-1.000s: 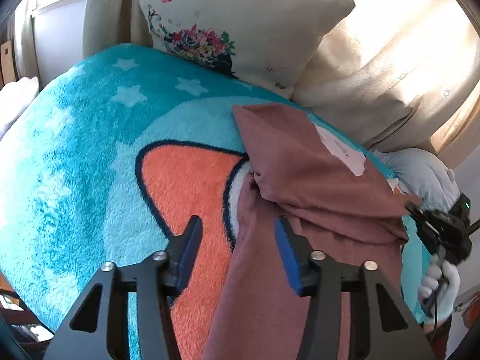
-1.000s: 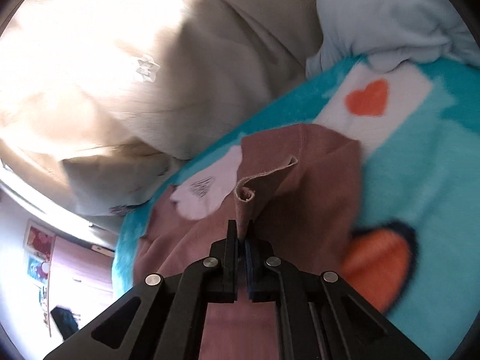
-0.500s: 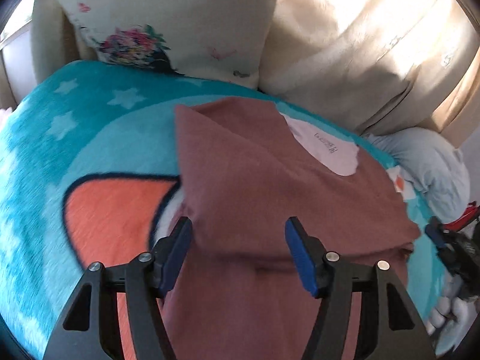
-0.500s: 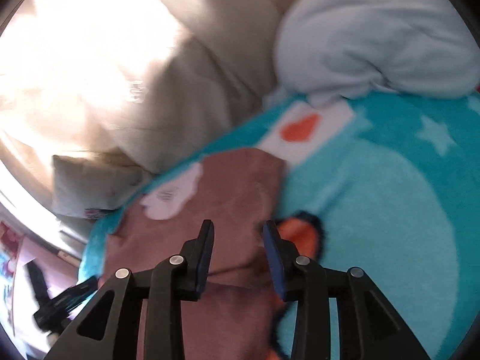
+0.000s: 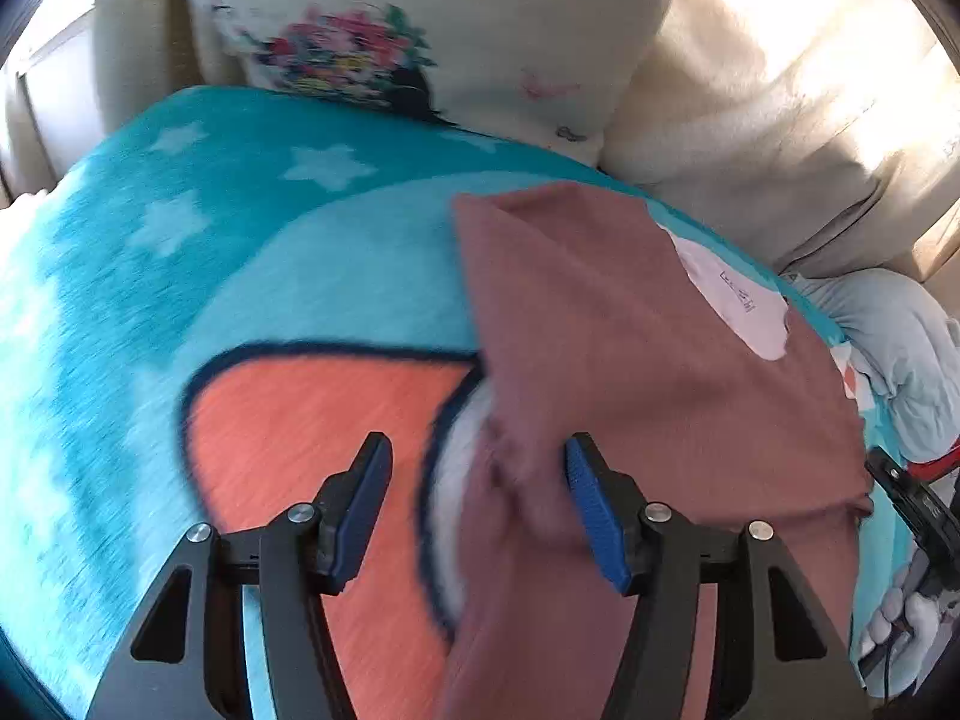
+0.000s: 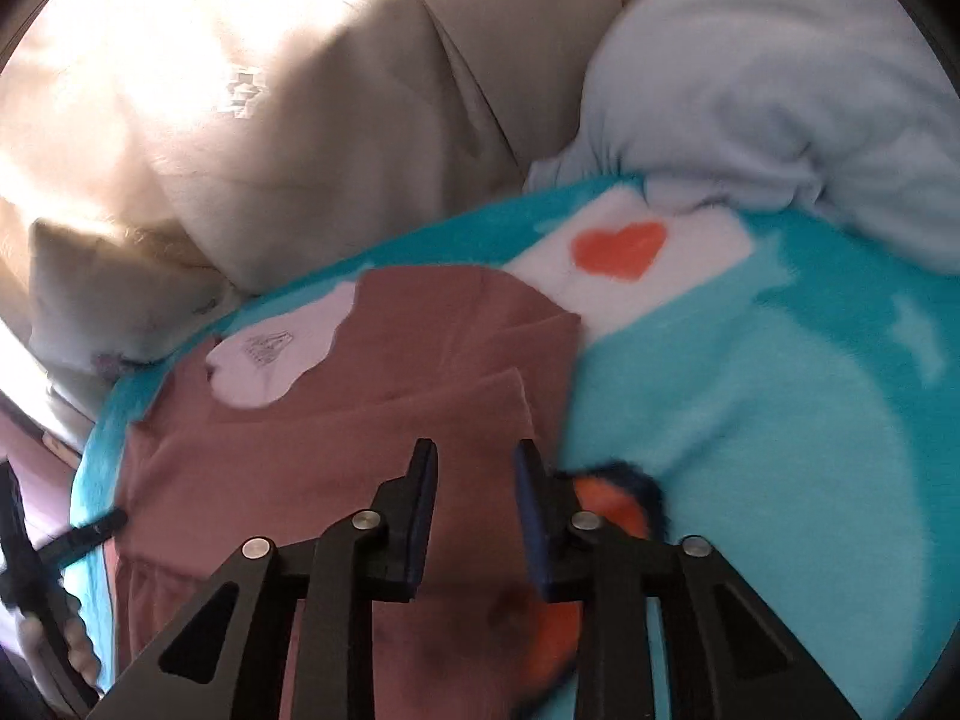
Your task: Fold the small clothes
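A small reddish-brown cotton garment (image 5: 630, 360) with a pale lilac patch (image 6: 282, 354) lies spread on the fluffy turquoise blanket printed with white stars and an orange shape (image 5: 270, 276), a flap of it doubled over the rest so a soft crease runs across it. It sits toward the cushions, probably because the blanket gives a flat, roomy bed for folding there. The left gripper (image 5: 480, 498) hovers low over the garment's near edge with its blue-padded fingers spread wide, holding nothing; that edge lies right between them, which I take as lining up for a pinch. The right gripper (image 6: 474, 516) hangs above the cloth's other side, jaws parted and empty too. A floral cream pillow (image 5: 384, 30) and a pale blue bundle (image 6: 762, 90) crowd the far end.
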Demonstrator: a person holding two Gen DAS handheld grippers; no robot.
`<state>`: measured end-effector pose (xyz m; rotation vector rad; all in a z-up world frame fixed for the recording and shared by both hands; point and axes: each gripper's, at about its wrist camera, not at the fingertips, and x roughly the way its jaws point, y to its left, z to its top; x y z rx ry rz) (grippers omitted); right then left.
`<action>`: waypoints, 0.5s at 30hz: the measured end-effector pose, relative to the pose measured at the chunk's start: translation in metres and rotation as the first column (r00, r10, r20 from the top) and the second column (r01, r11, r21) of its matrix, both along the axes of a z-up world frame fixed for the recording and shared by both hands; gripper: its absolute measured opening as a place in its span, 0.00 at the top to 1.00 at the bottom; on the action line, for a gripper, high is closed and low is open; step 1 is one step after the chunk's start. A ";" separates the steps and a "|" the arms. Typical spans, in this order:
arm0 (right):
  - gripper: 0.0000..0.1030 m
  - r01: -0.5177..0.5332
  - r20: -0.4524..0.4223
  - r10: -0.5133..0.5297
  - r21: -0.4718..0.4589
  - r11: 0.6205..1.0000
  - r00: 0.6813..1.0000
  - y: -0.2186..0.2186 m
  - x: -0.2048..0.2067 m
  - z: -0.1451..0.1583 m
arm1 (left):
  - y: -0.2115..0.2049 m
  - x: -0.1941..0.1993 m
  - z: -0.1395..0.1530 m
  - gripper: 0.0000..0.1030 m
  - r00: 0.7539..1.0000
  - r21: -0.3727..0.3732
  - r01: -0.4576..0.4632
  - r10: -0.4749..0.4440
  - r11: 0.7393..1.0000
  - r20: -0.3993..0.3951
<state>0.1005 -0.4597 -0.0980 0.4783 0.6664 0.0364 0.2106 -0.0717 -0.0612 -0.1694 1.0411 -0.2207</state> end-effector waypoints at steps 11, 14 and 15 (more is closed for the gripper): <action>0.51 -0.347 -0.014 0.360 0.233 0.908 0.933 0.040 -0.134 -0.047 | 0.027 -0.109 -0.019 0.41 0.997 -0.054 0.059 -0.062 0.997 -0.046; 0.51 -0.322 0.024 0.326 0.224 0.920 0.945 0.032 -0.183 -0.057 | 0.040 -0.143 -0.021 0.37 0.997 -0.088 0.063 -0.065 0.994 -0.029; 0.49 -0.311 0.023 0.314 0.228 0.923 0.949 0.027 -0.198 -0.062 | 0.045 -0.154 -0.021 0.36 0.998 -0.107 0.061 -0.063 0.992 -0.017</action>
